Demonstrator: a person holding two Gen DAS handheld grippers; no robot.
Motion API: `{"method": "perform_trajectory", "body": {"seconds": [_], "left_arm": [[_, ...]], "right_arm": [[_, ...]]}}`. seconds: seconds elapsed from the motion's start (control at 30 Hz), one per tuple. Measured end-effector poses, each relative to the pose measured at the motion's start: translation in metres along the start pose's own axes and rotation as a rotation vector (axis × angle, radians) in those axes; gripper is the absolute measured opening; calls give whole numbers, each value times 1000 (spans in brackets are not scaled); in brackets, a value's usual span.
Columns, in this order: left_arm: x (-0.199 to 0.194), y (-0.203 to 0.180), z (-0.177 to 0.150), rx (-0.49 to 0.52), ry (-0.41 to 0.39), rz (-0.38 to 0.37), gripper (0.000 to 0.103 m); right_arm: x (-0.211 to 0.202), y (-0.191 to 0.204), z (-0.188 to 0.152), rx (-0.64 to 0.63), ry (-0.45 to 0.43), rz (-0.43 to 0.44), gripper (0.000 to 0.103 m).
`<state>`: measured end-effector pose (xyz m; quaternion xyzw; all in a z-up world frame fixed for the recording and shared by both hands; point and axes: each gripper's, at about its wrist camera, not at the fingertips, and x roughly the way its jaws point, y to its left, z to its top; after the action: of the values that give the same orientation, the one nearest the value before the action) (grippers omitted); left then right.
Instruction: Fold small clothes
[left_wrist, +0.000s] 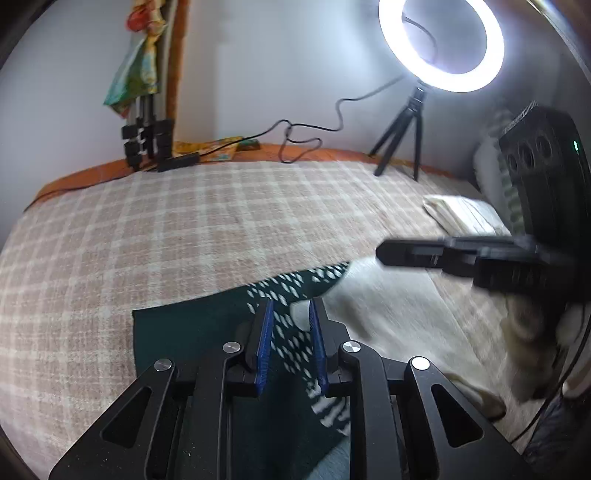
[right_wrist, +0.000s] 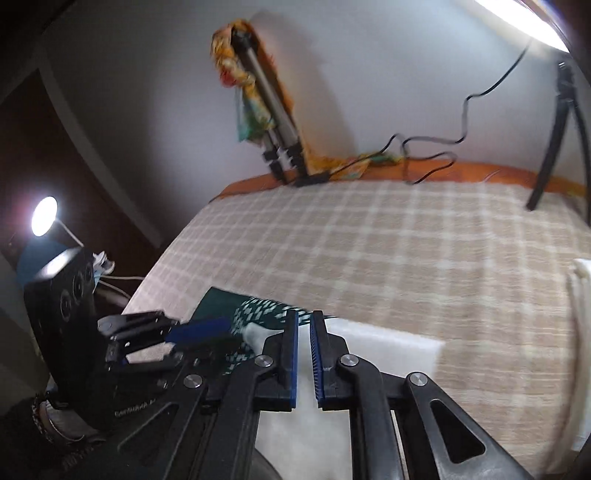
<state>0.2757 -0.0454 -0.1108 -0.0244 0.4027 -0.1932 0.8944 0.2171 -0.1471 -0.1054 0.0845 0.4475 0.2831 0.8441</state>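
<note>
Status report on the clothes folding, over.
Left hand-held gripper nearly closed over the green patterned garment. Right hand-held gripper shut above the white cloth. Folded cream cloth sits aside; nothing in the way.

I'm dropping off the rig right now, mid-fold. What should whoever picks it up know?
Left gripper: jaws narrow over the green patterned cloth, with a white bit between the tips. Grip unclear.
Right gripper: jaws look shut above the white cloth. Too blurred to tell whether they pinch any of it.
Both cloths lie touching at the near edge of the checked bedspread.
Done: a folded cream pile sits to the right.
Left: probably finish folding these two cloths and add them to the pile.
</note>
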Motion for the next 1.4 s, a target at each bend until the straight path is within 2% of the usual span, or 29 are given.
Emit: {"method": "perform_trajectory", "body": {"seconds": [0.13, 0.23, 0.27, 0.33, 0.4, 0.5, 0.53, 0.6, 0.63, 0.67, 0.7, 0.73, 0.83, 0.93, 1.0, 1.1, 1.2, 1.3, 1.4], "left_arm": [[21, 0, 2, 27, 38, 51, 18], [39, 1, -3, 35, 93, 74, 18], [38, 0, -5, 43, 77, 81, 18], [36, -2, -6, 50, 84, 86, 19], [33, 0, -9, 36, 90, 83, 19], [23, 4, -12, 41, 107, 103, 19], [13, 4, -13, 49, 94, 113, 19], [-5, 10, -13, 39, 69, 112, 19], [-16, 16, -14, 18, 55, 104, 20], [-26, 21, -14, -5, 43, 92, 28], [-38, 26, -16, -24, 31, 82, 40], [-50, 30, -19, -35, 16, 81, 44], [-77, 41, -27, -73, -4, 67, 46], [-93, 57, -36, -159, -17, 40, 47], [-100, 69, -47, -245, -10, -1, 47], [-103, 79, -70, -366, 25, -70, 47], [-101, 80, -91, -426, 74, -115, 47], [-100, 76, -105, -438, 101, -126, 47], [-102, 79, -119, -491, 118, -158, 47]], "right_arm": [[28, -2, -3, -1, 74, -22, 7], [38, -16, -14, 24, 134, -91, 7], [40, -21, -15, 29, 140, -101, 2], [35, -28, -16, 52, 133, -89, 1], [28, -33, -16, 51, 126, -135, 3], [11, -49, -17, 112, 111, -158, 12], [2, -54, -17, 126, 96, -165, 13], [-12, -60, -17, 129, 65, -178, 26], [-22, -62, -18, 127, 48, -183, 28], [-33, -64, -20, 124, 29, -177, 32], [-43, -66, -23, 120, 10, -163, 36], [-49, -66, -25, 115, -4, -155, 37], [-72, -68, -39, 75, -43, -159, 45], [-89, -73, -51, 65, -82, -156, 58], [-98, -77, -55, 84, -119, -131, 78], [-108, -82, -58, 106, -147, -110, 94], [-107, -87, -58, 138, -137, -88, 94], [-103, -91, -58, 180, -118, -34, 93], [-91, -92, -58, 204, -59, 15, 90]]}}
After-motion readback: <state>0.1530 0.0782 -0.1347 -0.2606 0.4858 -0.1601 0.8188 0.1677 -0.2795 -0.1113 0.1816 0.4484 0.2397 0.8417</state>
